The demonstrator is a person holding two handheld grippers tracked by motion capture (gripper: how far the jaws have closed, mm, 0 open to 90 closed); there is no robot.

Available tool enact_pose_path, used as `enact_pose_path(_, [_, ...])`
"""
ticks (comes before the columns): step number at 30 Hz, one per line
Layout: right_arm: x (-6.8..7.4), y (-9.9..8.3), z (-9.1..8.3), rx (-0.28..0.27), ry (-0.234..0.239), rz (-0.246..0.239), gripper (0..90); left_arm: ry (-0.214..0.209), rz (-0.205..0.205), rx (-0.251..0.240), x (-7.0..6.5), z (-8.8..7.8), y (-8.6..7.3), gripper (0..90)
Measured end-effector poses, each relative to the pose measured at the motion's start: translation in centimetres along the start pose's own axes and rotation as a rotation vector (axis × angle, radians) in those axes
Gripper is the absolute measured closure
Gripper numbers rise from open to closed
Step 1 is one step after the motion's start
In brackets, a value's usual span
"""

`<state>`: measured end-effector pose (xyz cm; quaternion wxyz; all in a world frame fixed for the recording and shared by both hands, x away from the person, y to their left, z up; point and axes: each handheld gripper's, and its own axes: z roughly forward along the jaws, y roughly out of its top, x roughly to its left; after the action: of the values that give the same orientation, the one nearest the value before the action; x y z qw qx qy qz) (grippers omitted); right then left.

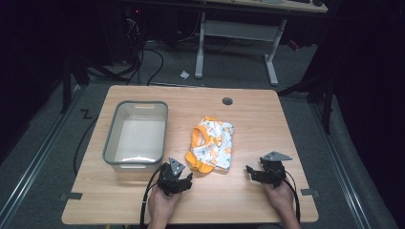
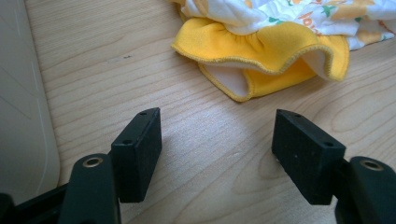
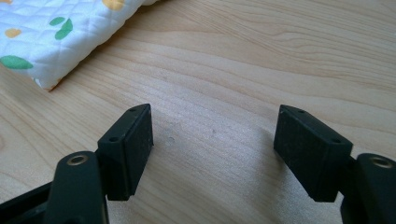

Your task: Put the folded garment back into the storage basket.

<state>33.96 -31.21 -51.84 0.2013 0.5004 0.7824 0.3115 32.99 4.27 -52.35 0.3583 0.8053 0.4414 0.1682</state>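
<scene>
Yellow-trimmed baby clothing (image 1: 211, 144) lay crumpled on the wooden table (image 1: 248, 119) beside a grey tub (image 1: 136, 134); the left gripper (image 1: 184, 172) and the right gripper (image 1: 249, 171) gaped, both empty.

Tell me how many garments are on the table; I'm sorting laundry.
1: a yellow and white printed garment lies mid-table, right of the grey tub, just ahead of the left tongs. More could hide in its folds.

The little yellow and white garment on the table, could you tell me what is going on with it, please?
A person holds a tool in each hand near the table's front edge. The left tool and right tool are both open and empty. The garment lies crumpled, untouched, beside an empty grey tub.
</scene>
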Motion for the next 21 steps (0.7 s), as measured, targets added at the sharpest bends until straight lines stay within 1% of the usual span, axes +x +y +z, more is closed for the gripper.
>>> enact_pose_path(7, [0.00, 0.00, 0.01, -0.001, 0.000, 0.000, 28.6, 0.000, 0.000, 0.000, -0.01, 0.01, 0.01, 33.0])
enact_pose_path(8, [0.00, 0.00, 0.01, -0.001, 0.000, 0.000, 28.6, -0.006, -0.002, 0.001, 0.04, 0.00, 0.01, 33.0])
enact_pose_path(13, [0.00, 0.00, 0.01, -0.001, 0.000, 0.000, 28.6, -0.019, -0.020, -0.004, 0.24, -0.01, 0.01, 30.5])
enact_pose_path(16, [0.00, 0.00, 0.01, -0.001, 0.000, 0.000, 28.6, -0.007, -0.028, -0.001, 0.26, -0.01, 0.02, 29.4])
enact_pose_path(19, [0.00, 0.00, 0.01, -0.001, 0.000, 0.000, 28.6, -0.023, -0.062, 0.001, 0.38, -0.17, 0.11, 31.5])
enact_pose_path(21, [0.00, 0.00, 0.01, -0.001, 0.000, 0.000, 28.6, -0.018, -0.062, -0.003, 0.39, -0.23, 0.12, 32.9])
